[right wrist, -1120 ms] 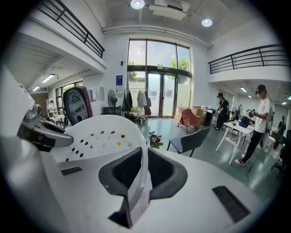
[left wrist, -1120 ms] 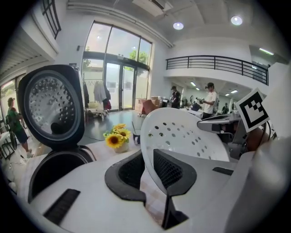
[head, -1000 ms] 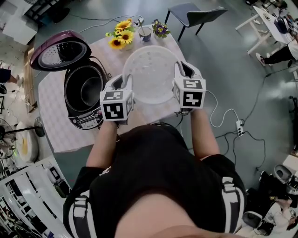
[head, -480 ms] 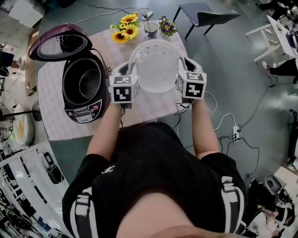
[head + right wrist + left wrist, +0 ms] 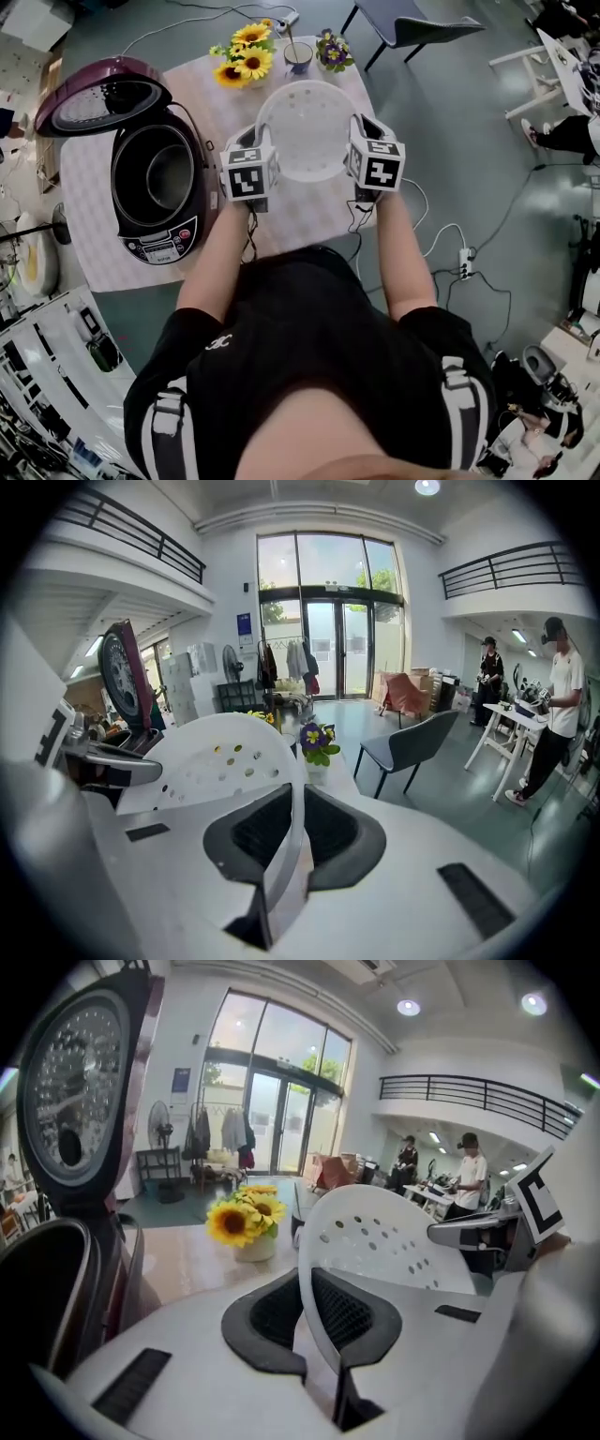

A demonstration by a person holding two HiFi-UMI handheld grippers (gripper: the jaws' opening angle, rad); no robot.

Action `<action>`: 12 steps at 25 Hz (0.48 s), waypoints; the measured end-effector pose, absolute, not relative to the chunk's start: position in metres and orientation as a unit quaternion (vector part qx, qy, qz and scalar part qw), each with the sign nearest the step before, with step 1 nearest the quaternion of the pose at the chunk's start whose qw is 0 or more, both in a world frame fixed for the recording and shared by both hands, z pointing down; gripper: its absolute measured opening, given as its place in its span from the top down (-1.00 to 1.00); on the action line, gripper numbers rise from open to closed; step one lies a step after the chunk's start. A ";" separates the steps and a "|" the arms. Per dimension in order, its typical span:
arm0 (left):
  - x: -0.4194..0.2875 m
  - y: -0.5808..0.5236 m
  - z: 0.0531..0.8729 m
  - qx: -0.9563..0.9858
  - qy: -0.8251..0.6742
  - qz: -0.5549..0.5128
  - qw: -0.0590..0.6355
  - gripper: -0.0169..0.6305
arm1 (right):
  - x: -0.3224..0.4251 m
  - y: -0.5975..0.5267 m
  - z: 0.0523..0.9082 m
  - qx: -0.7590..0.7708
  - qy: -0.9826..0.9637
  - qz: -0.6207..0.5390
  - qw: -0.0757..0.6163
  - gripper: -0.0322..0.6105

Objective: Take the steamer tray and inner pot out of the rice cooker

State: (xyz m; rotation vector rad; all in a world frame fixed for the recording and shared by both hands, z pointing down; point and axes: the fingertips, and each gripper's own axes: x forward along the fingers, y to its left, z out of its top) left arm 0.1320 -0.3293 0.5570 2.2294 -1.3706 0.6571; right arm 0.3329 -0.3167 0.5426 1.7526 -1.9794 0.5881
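Observation:
The white perforated steamer tray hangs over the table, right of the rice cooker. My left gripper is shut on its left rim, and its jaws have just been closing with the rim between the pads. My right gripper is shut on the right rim. In the left gripper view the rim runs between the pads of the left gripper, with the steamer tray beyond. The right gripper clamps the steamer tray the same way. The cooker's lid stands open, and the dark inner pot sits inside.
At the table's far edge stand a vase of sunflowers, a cup and a small pot of purple flowers. A grey chair stands beyond the table. Cables and a power strip lie on the floor at right.
Both grippers have carried the tray down toward the table and farther from me. The cooker and its pot have not moved.

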 end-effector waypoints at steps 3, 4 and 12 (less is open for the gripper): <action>0.133 -0.337 0.582 0.797 -0.487 0.235 0.269 0.86 | 0.334 -0.328 0.561 0.619 -0.717 0.234 0.219 0.78; 0.133 -0.340 0.589 0.795 -0.483 0.232 0.284 0.86 | 0.334 -0.331 0.567 0.617 -0.716 0.244 0.219 0.78; 0.121 -0.362 0.630 0.768 -0.473 0.240 0.360 0.85 | 0.327 -0.357 0.618 0.601 -0.699 0.320 0.219 0.78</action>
